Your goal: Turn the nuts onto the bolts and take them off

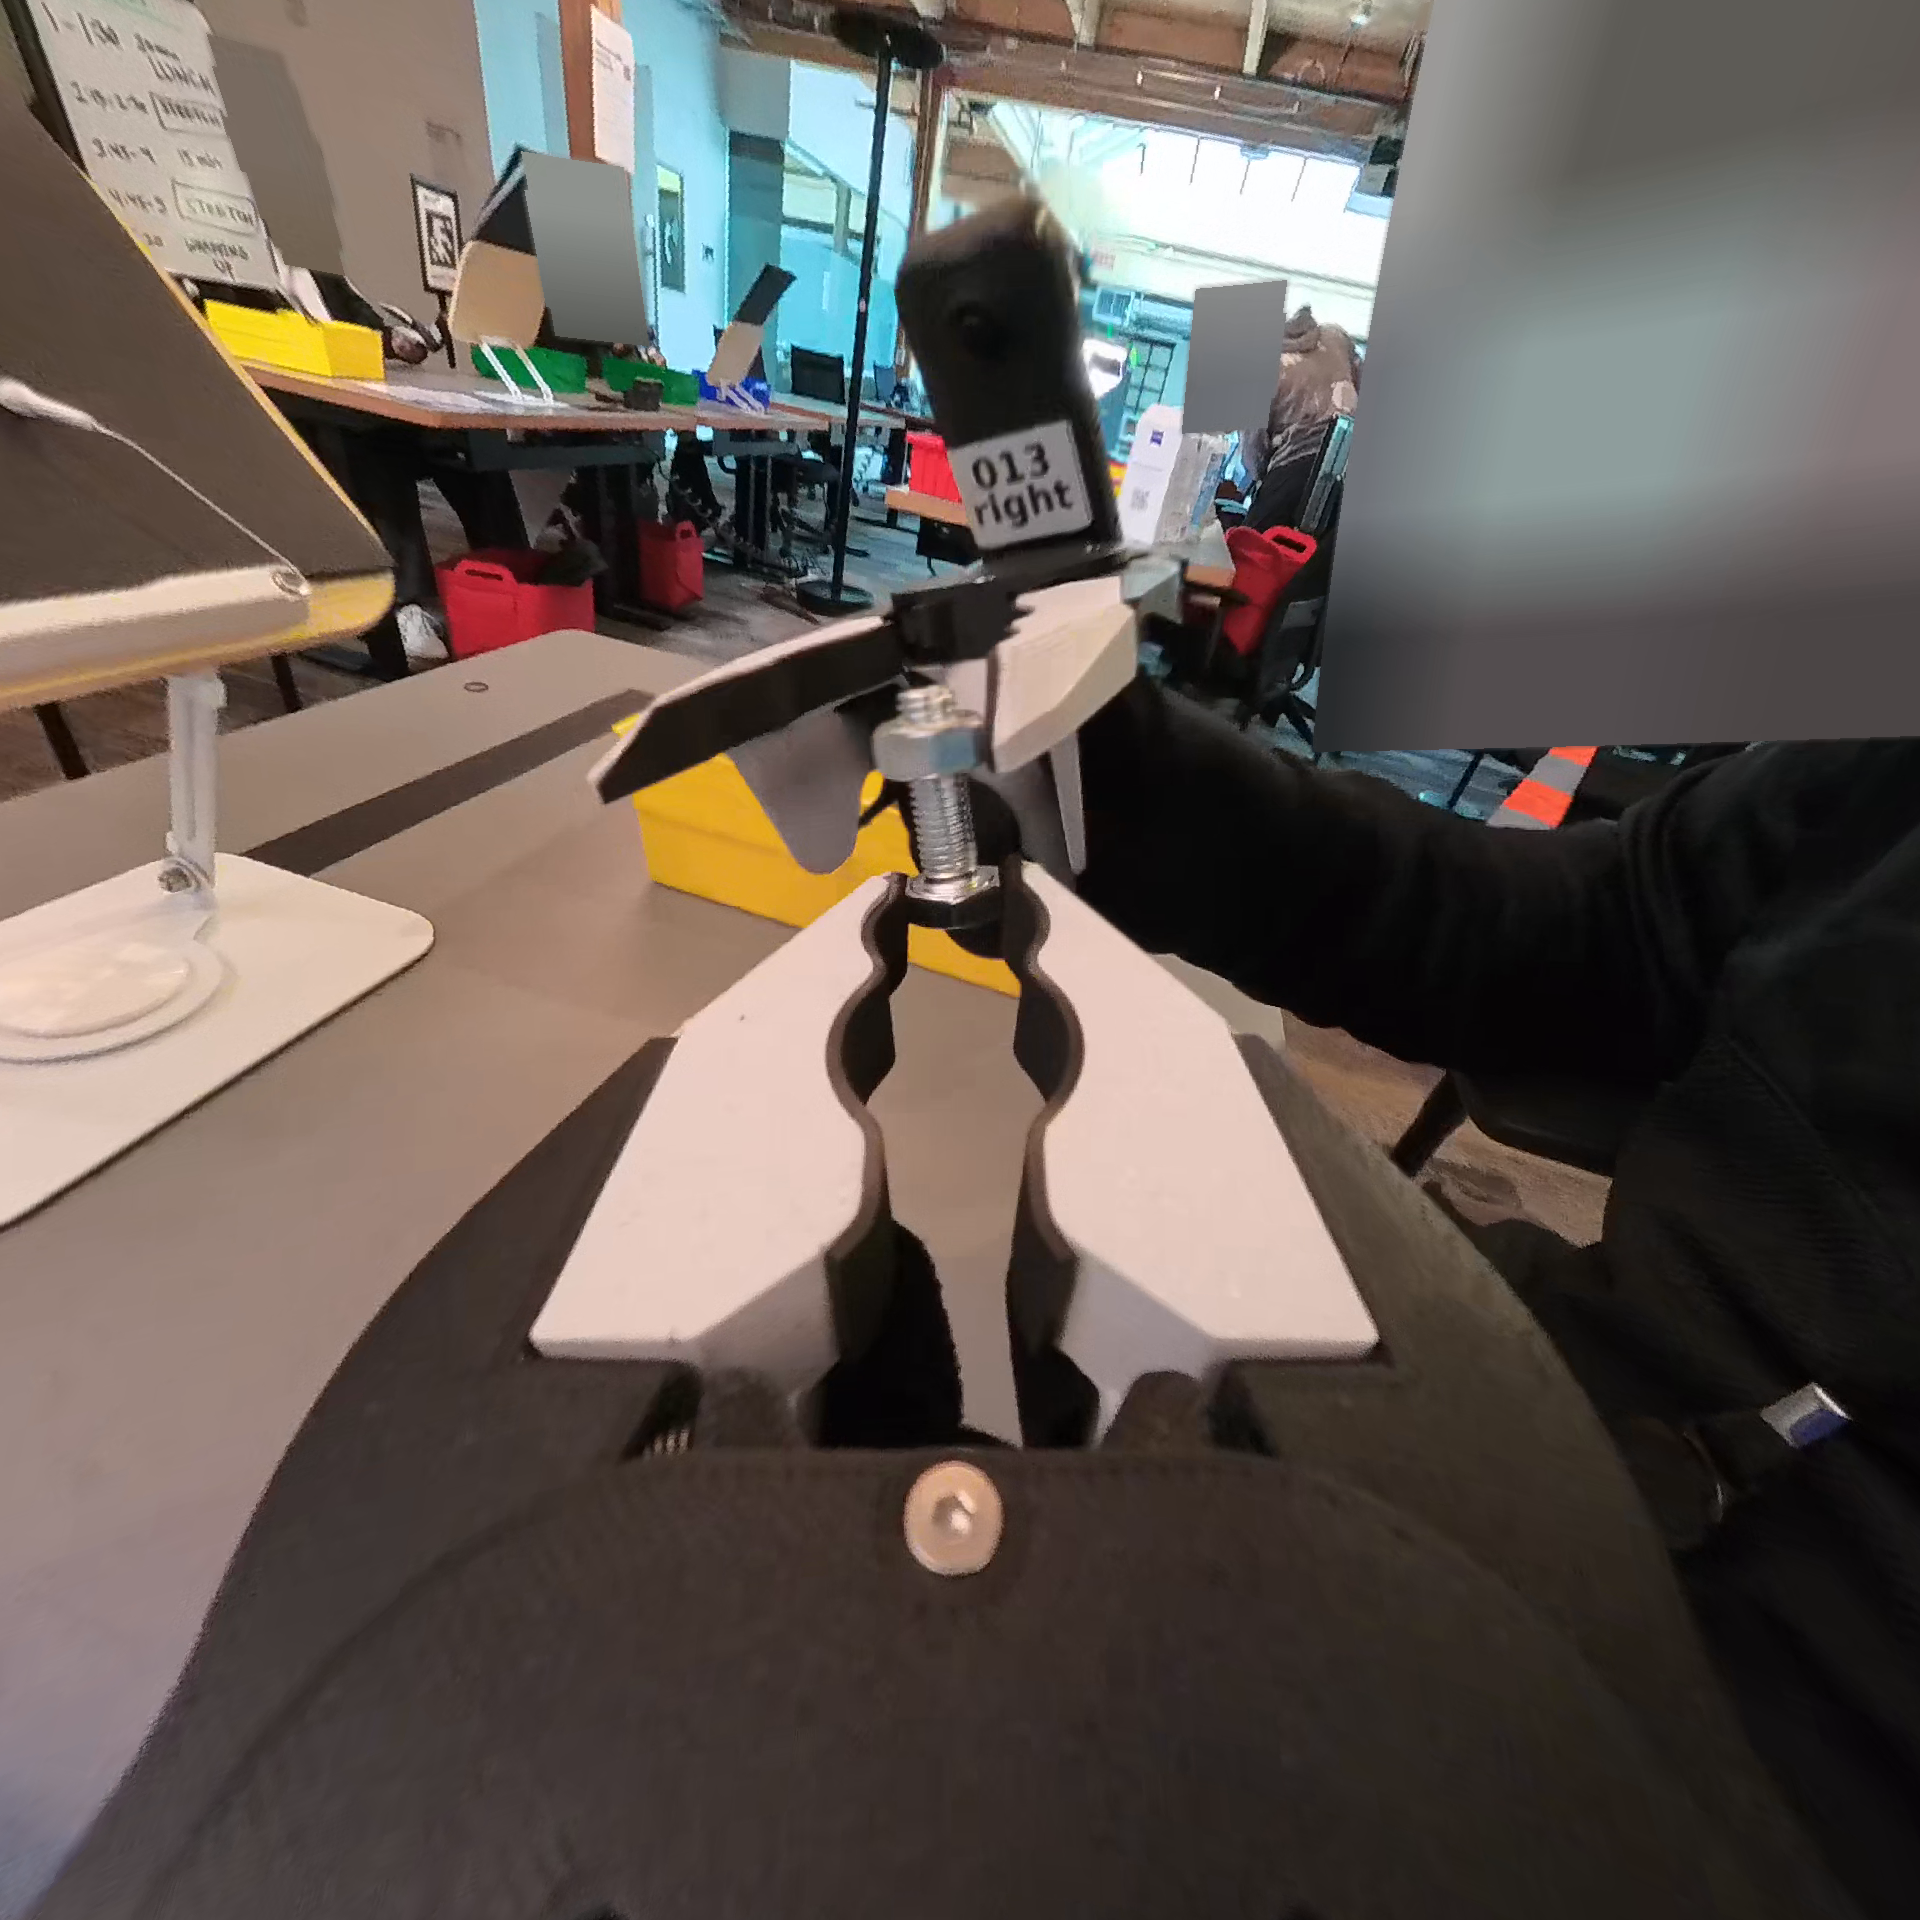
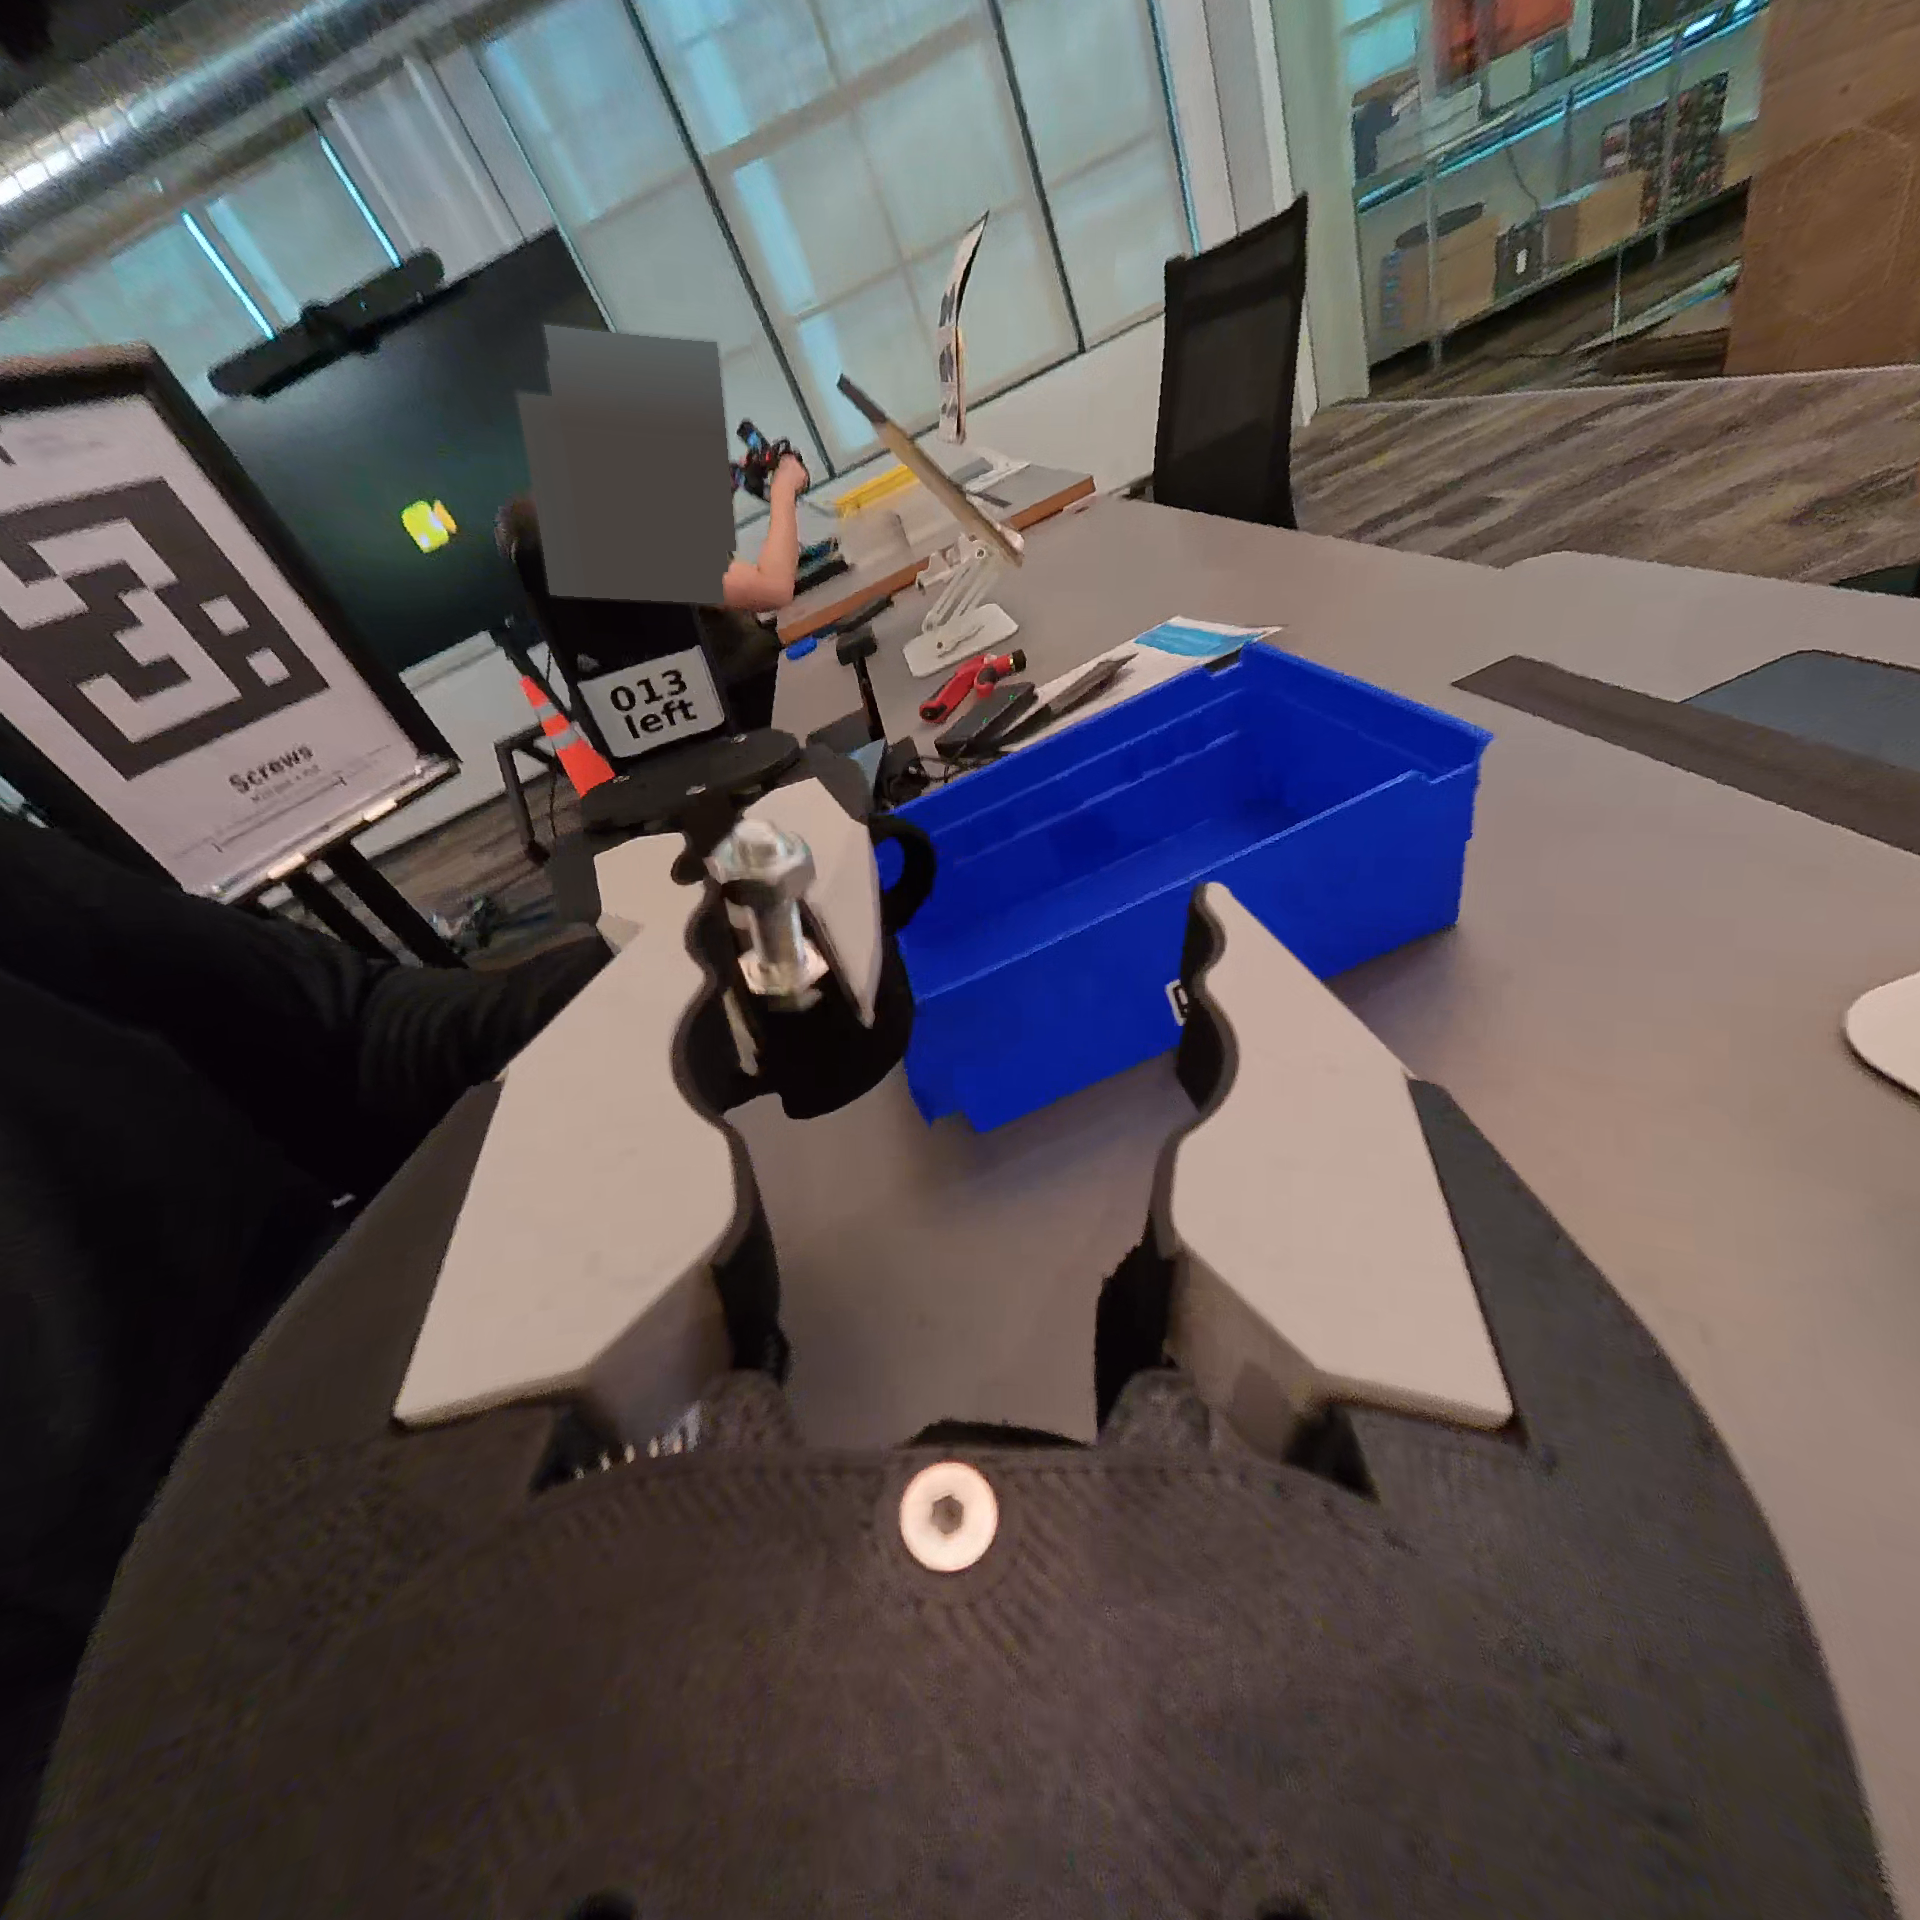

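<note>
Standing upright above the worktop (image 1: 436, 1049), the bolt (image 1: 940, 821) is gripped by its hexagonal head between the tips of the left tongs (image 1: 951, 909), which are clenched on it. Its long axis runs straight up from those tips, and the nut (image 1: 928, 740) is seen threaded high on the shank, close to the free end. The right tongs (image 2: 940, 1023) are spread wide and grasp nothing. In the right wrist view the nut (image 2: 762, 854) lies ahead and to the left, just beside the left finger rather than in the gap between the two. The nut is judged to be nearer to the right tongs, so a small shift leftward would be needed before closing on its flats. The blue bin (image 2: 1195, 831) and the yellow bin (image 1: 717, 842) are left untouched behind.
</note>
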